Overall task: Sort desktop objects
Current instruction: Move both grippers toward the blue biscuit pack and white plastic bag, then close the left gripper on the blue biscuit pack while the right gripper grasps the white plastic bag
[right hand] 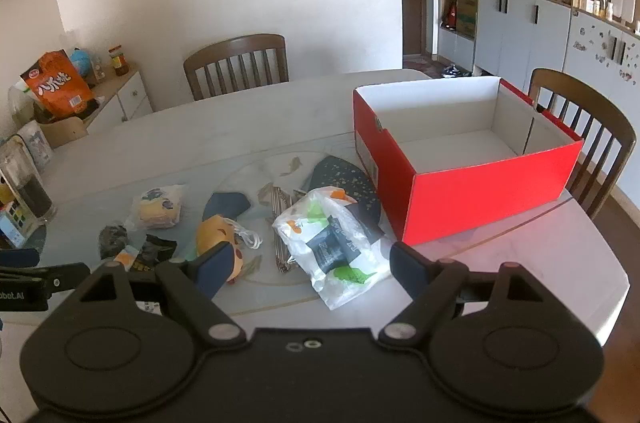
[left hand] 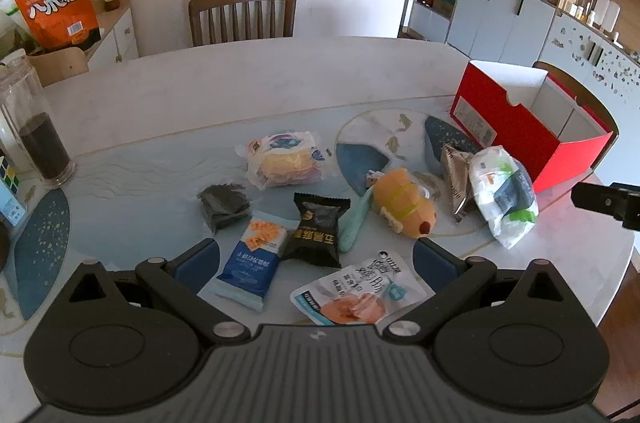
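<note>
Both grippers empty, fingers spread wide. Left gripper hovers over blue packet and black packet. Right gripper over white-green bag, just left of red box. Box empty, snacks loose on surface.

Bare desk lies open behind the snack clutter; the red box walls off the right side
</note>
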`<state>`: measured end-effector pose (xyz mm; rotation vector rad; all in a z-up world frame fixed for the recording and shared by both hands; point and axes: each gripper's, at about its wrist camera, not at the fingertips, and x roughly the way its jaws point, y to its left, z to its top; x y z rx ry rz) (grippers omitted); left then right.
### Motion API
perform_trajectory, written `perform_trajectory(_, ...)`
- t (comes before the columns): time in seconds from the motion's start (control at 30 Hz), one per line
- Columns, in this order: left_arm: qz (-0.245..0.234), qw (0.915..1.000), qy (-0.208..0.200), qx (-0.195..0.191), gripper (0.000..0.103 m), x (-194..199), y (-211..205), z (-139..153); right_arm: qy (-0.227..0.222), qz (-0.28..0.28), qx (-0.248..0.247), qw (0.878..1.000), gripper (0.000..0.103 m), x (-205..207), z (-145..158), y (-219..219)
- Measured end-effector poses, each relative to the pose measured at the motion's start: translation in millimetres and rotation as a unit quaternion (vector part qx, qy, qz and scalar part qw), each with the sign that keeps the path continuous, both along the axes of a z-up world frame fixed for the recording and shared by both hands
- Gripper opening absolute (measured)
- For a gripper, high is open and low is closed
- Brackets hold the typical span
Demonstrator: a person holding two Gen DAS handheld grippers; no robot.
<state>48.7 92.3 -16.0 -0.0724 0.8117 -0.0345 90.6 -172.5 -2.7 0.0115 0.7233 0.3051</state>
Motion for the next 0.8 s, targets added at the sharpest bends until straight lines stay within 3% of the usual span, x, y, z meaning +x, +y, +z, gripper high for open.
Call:
perform_trajectory(0.67, 0.047, 0.9982, 0.020, 0.031, 0.103, 38.1, 25.9, -56.5, 0.012, 0.045, -0.074, 0.996, 0.083, 60.7, -50.3, 5.2)
perform_trajectory(0.8, 0.045, 0.9978, 0.027, 0.040, 0.099, 43.4, 30.6, -67.4, 0.013, 0.064, -0.092, 0.994, 0.081, 70.8, -60.9, 10.4)
